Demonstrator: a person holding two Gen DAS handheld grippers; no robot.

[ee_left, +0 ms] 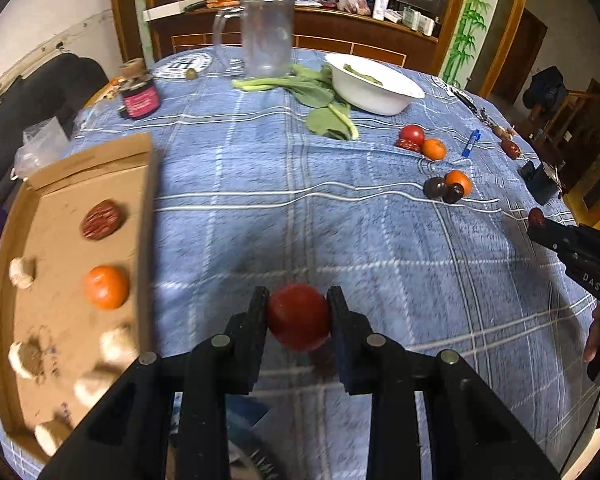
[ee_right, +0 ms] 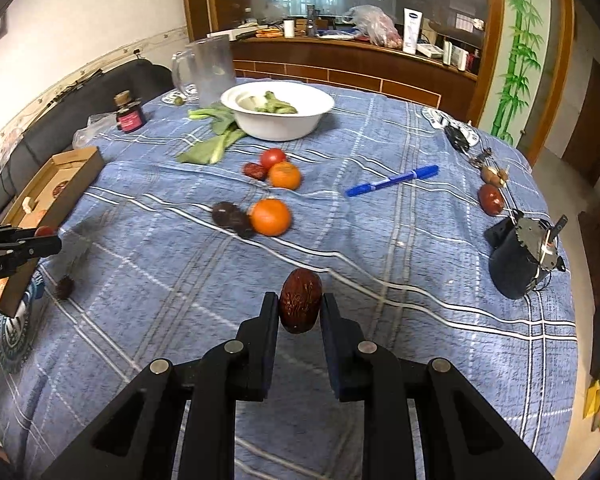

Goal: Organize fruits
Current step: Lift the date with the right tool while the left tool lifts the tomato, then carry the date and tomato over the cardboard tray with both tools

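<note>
My left gripper (ee_left: pixel 299 312) is shut on a red tomato (ee_left: pixel 299 317), held above the blue cloth just right of the cardboard tray (ee_left: pixel 56 236). The tray holds a red date (ee_left: pixel 101 219), a tangerine (ee_left: pixel 107 286) and several pale mushrooms (ee_left: pixel 118 343). My right gripper (ee_right: pixel 300 312) is shut on a wrinkled red date (ee_right: pixel 300 305) above the cloth. On the table lie a tomato (ee_right: pixel 272 157), two tangerines (ee_right: pixel 285 175) (ee_right: pixel 271 217), a date (ee_right: pixel 254 171), dark fruits (ee_right: pixel 232 216) and another date (ee_right: pixel 491 199) at the right.
A white bowl (ee_right: pixel 278 122) with greens stands at the back, leafy greens (ee_right: pixel 212 148) and a clear jug (ee_right: pixel 208 70) beside it. A blue pen (ee_right: pixel 392 180), a dark jar (ee_right: pixel 129 114) and a black device (ee_right: pixel 520 256) lie on the cloth. A small dark fruit (ee_right: pixel 64 288) lies near the tray.
</note>
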